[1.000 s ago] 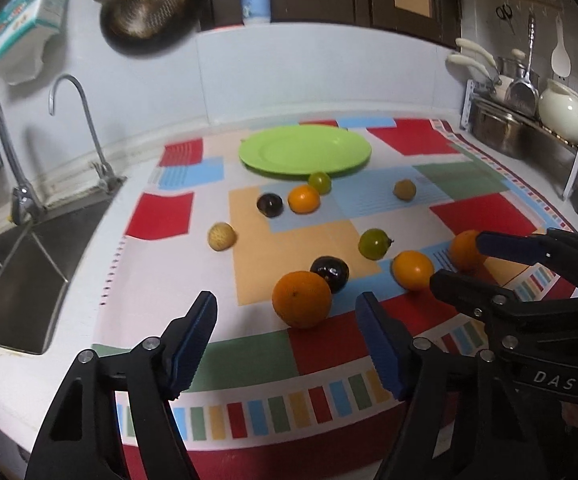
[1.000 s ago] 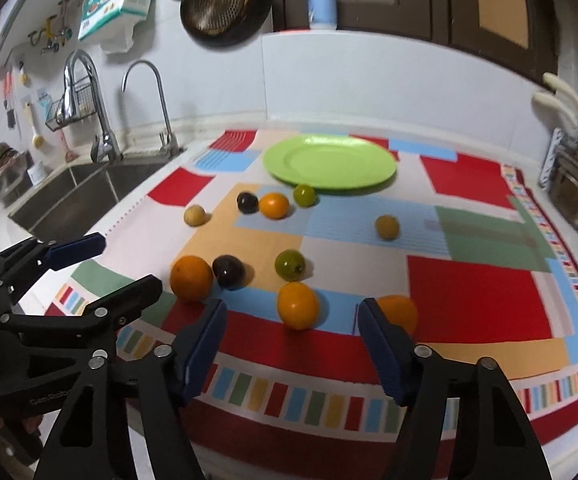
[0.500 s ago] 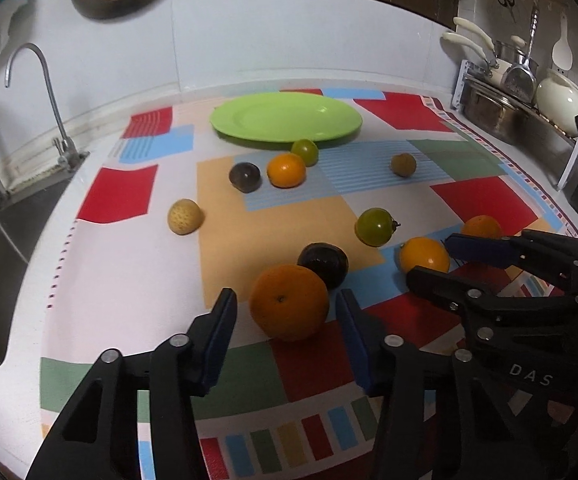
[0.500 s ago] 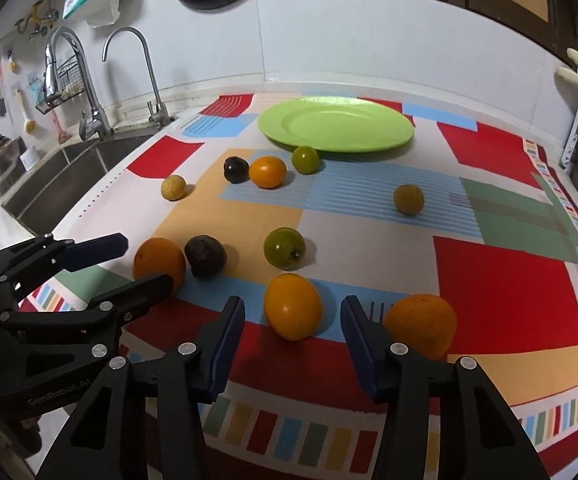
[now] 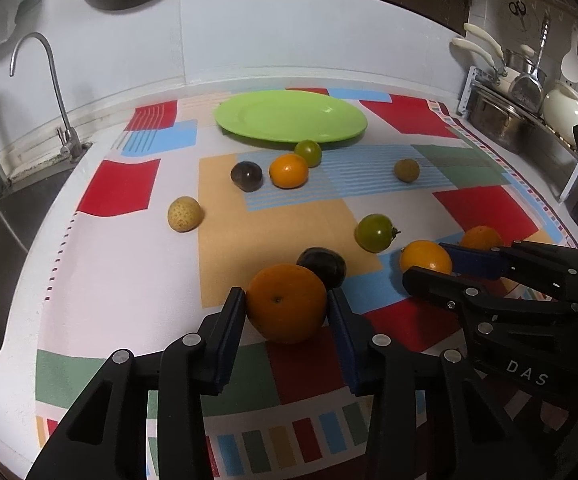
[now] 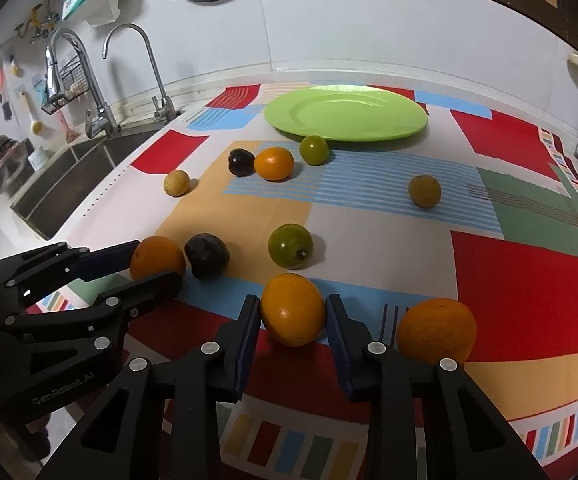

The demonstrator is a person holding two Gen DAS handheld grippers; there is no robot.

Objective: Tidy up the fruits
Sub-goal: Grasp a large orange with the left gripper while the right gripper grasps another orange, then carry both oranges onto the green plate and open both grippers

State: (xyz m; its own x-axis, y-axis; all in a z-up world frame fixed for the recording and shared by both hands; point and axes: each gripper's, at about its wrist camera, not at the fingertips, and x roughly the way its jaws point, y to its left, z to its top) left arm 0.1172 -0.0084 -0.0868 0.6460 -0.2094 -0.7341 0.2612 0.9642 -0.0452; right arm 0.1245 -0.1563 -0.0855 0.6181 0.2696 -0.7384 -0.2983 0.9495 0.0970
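We note the left gripper (image 5: 287,312) jaws, just closing, clamp the big orange (image 5: 286,303) on the cloth (image 5: 129,264); the right gripper (image 6: 292,320) jaws seemingly pinch the smaller orange (image 6: 293,309), undersides hidden.

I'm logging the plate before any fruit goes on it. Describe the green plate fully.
The round, glossy lime-green plate, plastic or glazed by its look, lies flat at the far side of the patchwork cloth, near the white backsplash. It has a shallow well, a broad rim, and nothing on it. A small green fruit sits close against its near edge.
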